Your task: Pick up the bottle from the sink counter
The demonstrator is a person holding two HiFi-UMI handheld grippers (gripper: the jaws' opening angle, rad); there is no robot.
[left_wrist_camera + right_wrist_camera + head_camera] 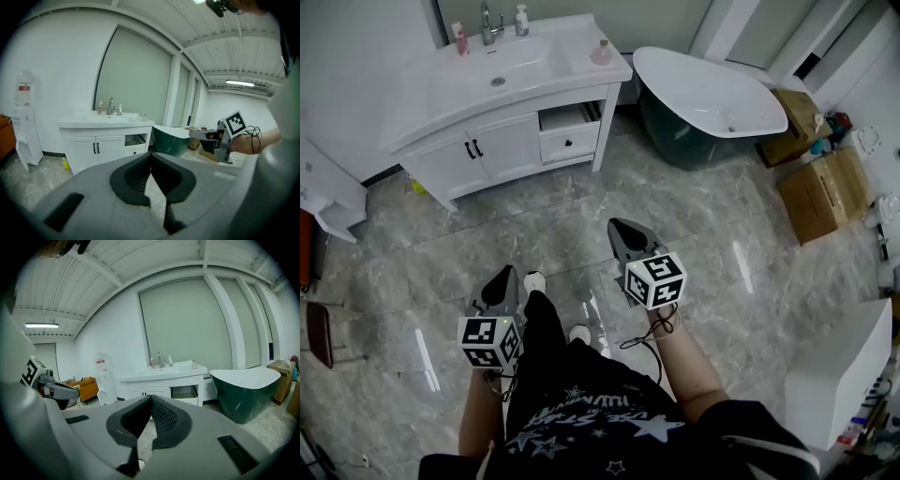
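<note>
Both the left grey two-jaw gripper (506, 277) and the right grey two-jaw gripper (620, 231) are pressed together at the tips, empty, above the grey marble floor (703, 234), well apart from the white sink counter (431, 89). On it, a slim pink bottle (460, 37) and a white pump bottle (521, 19) flank the chrome tap (489, 23); a squat pink bottle (602, 52) stands at its right end.

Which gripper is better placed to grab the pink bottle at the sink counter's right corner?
Right, probably. The right gripper is held further forward than the left gripper and sits more in line with the pink bottle. Both are shut, empty, and far from the sink counter.
</note>
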